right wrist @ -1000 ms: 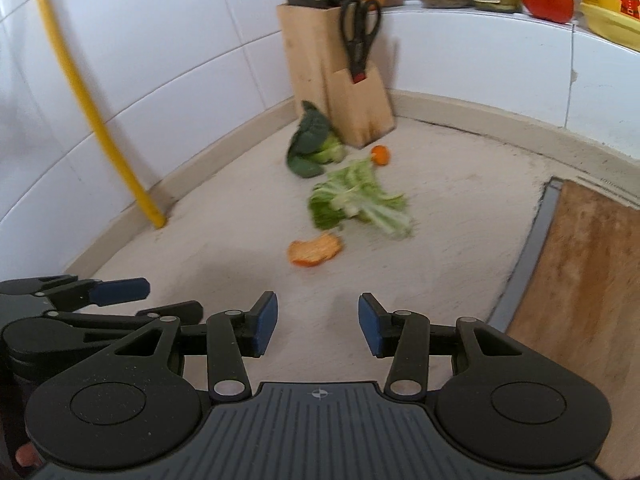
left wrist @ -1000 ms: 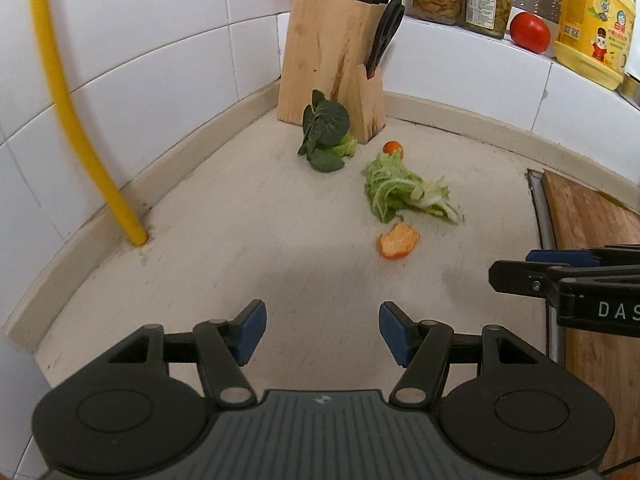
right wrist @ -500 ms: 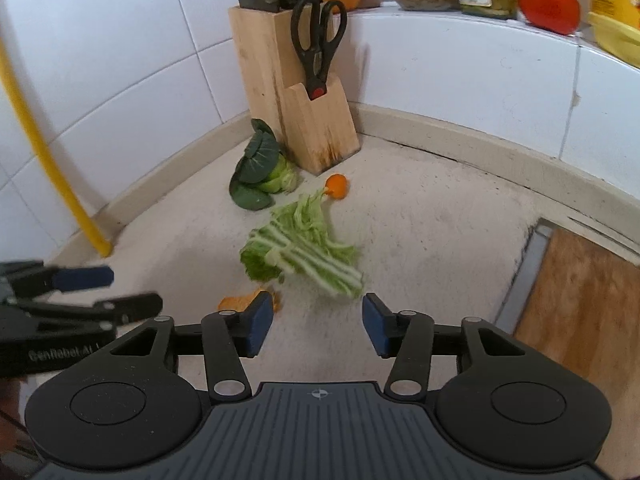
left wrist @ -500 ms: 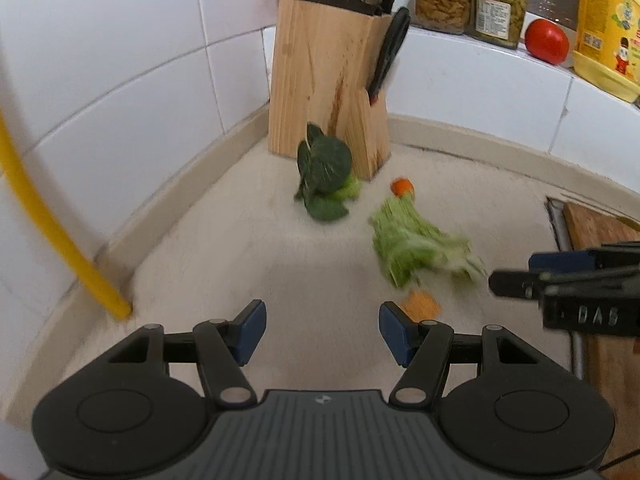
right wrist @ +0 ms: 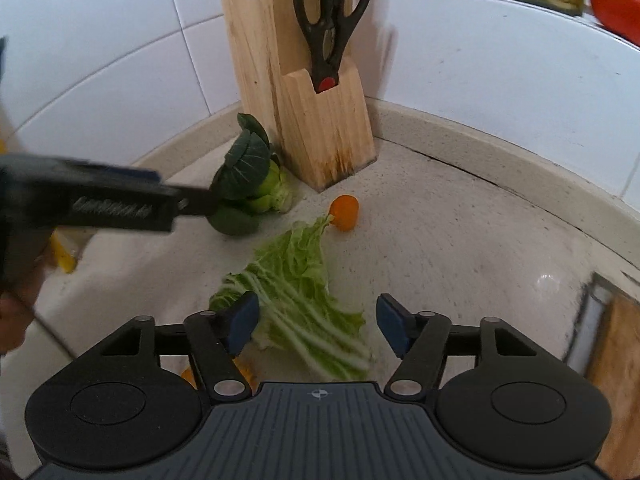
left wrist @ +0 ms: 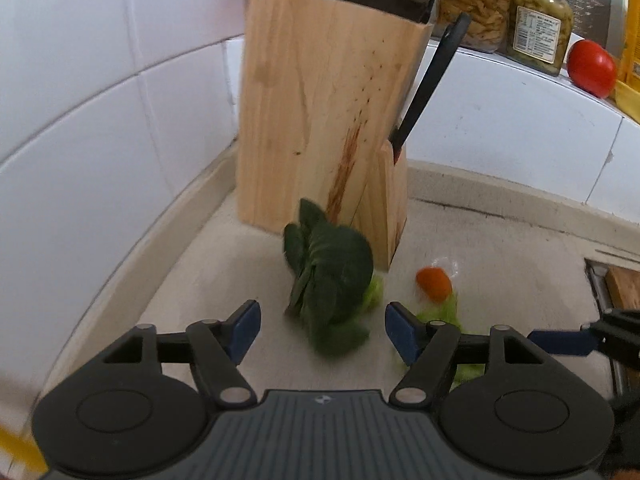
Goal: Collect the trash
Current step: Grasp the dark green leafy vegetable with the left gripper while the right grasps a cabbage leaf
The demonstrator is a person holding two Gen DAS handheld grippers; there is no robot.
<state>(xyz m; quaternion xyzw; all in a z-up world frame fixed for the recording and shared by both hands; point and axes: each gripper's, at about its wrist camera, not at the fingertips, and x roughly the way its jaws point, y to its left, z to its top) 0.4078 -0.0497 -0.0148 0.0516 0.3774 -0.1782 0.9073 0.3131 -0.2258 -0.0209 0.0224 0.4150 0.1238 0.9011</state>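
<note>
L gripper w/ fingers well apart, just been opening; dark green bok choy sits on the desk in the gap ahead of them, pads not touching it, nothing held. R gripper also wide, fingers just been opening; pale green cabbage leaf lies flat between and ahead of its blue pads, not pinched. Small orange piece at the leaf's far tip, near the wooden knife block; bok choy just beside the block's base. Another orange scrap peeks under the R gripper's left finger. Black scissors stuck in the block's front slot. On the ledge behind: two jars, one w/ a white printed label, text too small to read; red tomato; yellow bottle at frame edge. Embossed lettering on L gripper's side in right wrist view, blurred, unreadable.
</note>
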